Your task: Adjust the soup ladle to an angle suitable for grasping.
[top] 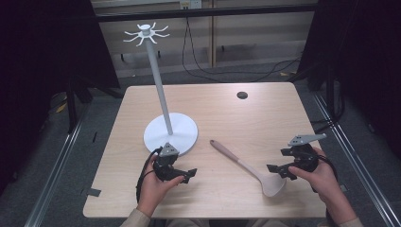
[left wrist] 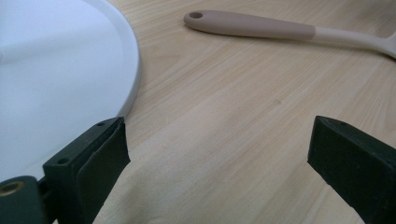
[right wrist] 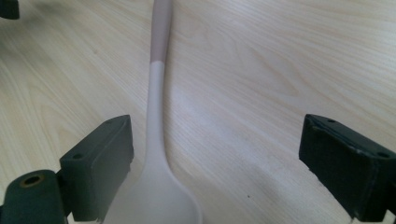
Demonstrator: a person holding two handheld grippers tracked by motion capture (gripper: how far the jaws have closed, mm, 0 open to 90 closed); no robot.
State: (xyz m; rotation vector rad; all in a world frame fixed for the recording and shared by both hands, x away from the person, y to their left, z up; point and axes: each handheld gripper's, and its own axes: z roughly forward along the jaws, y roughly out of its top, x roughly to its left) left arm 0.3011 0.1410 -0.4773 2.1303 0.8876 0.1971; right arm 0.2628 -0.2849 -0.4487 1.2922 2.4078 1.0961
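Note:
A ladle [top: 246, 166] with a brownish-pink handle and pale bowl lies flat on the wooden table [top: 222, 109], bowl toward the front right. My right gripper [top: 276, 169] hovers open beside the bowl; in the right gripper view the ladle [right wrist: 156, 140] runs up between the jaws, close to the left one, untouched. A white stand [top: 170, 132] with a round base, tall pole and hooks on top rises at centre left. My left gripper [top: 188, 175] stands open just in front of the base [left wrist: 56, 70], nothing between its jaws; the ladle handle [left wrist: 252, 24] lies beyond.
A small dark round grommet [top: 242, 95] sits in the table near its far edge. Black curtains flank both sides, and cables trail on the floor behind the table.

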